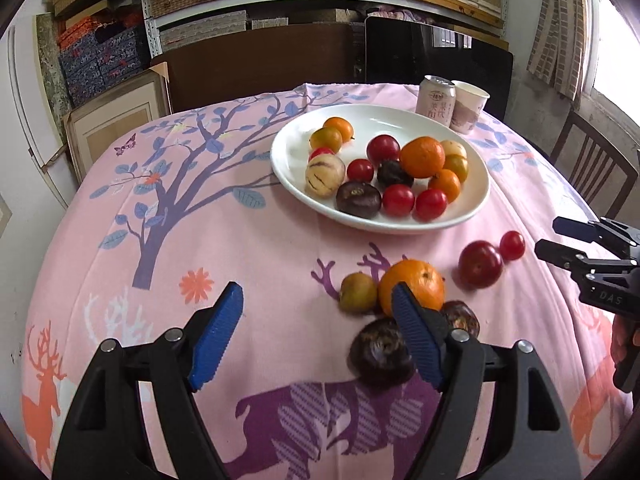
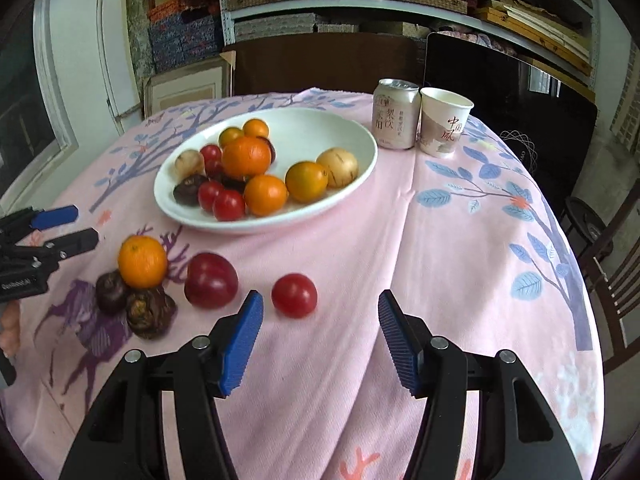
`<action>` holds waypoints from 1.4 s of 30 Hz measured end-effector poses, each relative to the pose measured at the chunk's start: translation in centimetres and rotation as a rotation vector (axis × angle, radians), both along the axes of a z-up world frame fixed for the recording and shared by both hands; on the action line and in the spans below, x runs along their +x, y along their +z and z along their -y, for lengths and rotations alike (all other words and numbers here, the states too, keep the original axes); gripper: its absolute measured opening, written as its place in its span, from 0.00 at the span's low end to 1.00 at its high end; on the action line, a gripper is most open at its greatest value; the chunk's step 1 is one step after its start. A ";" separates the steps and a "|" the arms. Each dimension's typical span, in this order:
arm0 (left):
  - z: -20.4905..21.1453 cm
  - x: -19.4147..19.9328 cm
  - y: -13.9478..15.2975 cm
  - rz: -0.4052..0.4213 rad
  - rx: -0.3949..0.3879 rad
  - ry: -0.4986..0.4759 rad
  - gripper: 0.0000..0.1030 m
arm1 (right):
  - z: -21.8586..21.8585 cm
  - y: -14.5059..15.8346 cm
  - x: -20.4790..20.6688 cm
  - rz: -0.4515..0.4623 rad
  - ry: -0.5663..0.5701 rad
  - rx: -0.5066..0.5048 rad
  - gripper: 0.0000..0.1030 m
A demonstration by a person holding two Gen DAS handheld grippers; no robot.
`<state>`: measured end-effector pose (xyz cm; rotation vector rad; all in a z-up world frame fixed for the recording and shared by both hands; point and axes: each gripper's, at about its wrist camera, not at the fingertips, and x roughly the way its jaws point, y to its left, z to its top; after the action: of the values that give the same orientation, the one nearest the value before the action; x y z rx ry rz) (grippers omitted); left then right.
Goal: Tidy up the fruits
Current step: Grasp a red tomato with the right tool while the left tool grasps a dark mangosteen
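Observation:
A white plate (image 1: 288, 168) (image 2: 352, 184) holds several fruits: oranges, red tomatoes, dark fruits and pale melons. Loose on the pink cloth lie an orange (image 1: 416, 282) (image 2: 142, 262), a red plum (image 1: 480, 264) (image 2: 211, 280), a small tomato (image 1: 512, 245) (image 2: 294, 295), a yellow-green fruit (image 1: 357, 293) and two dark fruits (image 1: 380, 354) (image 2: 150, 312). My left gripper (image 1: 318, 320) is open and empty, its right finger over the dark fruit and orange. My right gripper (image 2: 320, 328) is open and empty, just near of the small tomato.
A drink can (image 1: 435, 96) (image 2: 395, 114) and a paper cup (image 1: 469, 106) (image 2: 443, 122) stand behind the plate. Chairs stand at the table's far side and right. Shelves of boxes fill the back wall.

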<state>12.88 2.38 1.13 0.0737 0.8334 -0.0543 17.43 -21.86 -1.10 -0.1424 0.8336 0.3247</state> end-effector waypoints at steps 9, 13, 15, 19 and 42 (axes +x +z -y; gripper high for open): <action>0.4 -3.3 -1.8 -0.067 0.014 -0.058 0.74 | -2.4 -2.8 2.2 -0.061 0.009 -0.033 0.34; 1.2 -3.2 -2.8 -0.091 0.027 -0.081 0.74 | -2.3 -2.7 2.3 -0.071 0.005 0.013 0.28; 1.7 -2.7 -3.1 -0.097 0.022 -0.091 0.74 | -2.3 -2.4 1.8 -0.061 0.011 0.008 0.28; 2.0 -1.4 -3.7 -0.120 -0.005 -0.088 0.73 | -1.2 -1.7 0.6 -0.055 0.009 0.028 0.28; 1.9 1.8 6.3 0.095 -0.106 -0.085 0.42 | -1.5 5.2 -1.1 0.092 0.085 0.189 0.28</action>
<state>14.64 0.44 7.47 0.0114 0.7308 -0.1734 16.31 -20.34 4.09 -0.0161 0.7031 0.4712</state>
